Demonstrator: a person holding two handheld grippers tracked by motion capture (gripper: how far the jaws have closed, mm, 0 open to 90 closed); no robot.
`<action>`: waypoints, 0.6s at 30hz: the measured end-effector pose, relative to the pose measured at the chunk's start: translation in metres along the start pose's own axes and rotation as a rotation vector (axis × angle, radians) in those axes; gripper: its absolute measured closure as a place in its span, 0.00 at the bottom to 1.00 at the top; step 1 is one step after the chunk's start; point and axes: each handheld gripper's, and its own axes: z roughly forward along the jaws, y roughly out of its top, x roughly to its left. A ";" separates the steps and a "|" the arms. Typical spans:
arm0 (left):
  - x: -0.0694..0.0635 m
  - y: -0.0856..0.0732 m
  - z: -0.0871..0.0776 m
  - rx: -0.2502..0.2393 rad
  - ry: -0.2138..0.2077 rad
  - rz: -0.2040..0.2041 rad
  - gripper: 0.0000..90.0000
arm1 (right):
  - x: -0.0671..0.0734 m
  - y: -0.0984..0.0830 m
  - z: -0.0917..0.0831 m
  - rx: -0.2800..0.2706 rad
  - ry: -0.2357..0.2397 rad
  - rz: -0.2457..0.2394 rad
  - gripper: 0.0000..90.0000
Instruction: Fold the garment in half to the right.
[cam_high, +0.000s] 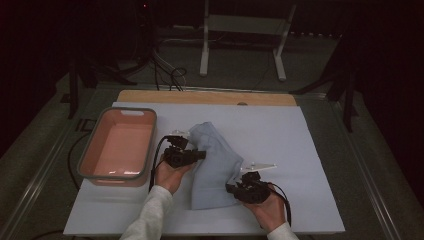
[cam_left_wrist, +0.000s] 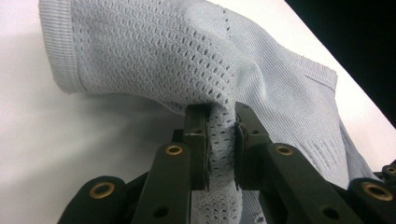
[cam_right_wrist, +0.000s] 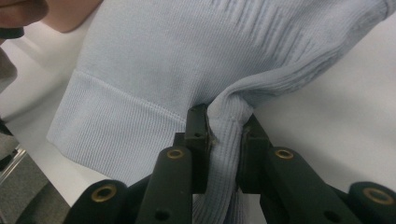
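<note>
Both tools are clamped on the pale blue knit sweater (cam_high: 212, 165): left tool (cam_high: 199, 155) nearer the pink bin (cam_high: 118, 145), right tool (cam_high: 233, 189) opposite.

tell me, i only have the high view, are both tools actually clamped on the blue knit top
Observer: Yes. The left tool pinches a bunched fold of the blue knit top between its jaws.
Operator: and the right one
Observer: The right tool is shut on a ribbed fold beside the hem band.
Operator: what kind of knit is at the left one
Observer: An open, holey weave, with a ribbed cuff edge hanging past it.
</note>
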 end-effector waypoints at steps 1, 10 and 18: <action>0.000 0.001 -0.001 -0.004 -0.001 -0.002 0.88 | 0.001 0.001 0.000 -0.001 0.002 -0.003 0.87; 0.004 0.011 -0.021 -0.030 -0.002 0.010 0.88 | 0.010 0.016 -0.001 -0.020 0.027 -0.008 0.87; 0.009 0.019 -0.033 -0.046 0.000 0.013 0.88 | 0.023 0.029 0.003 -0.032 0.041 -0.026 0.87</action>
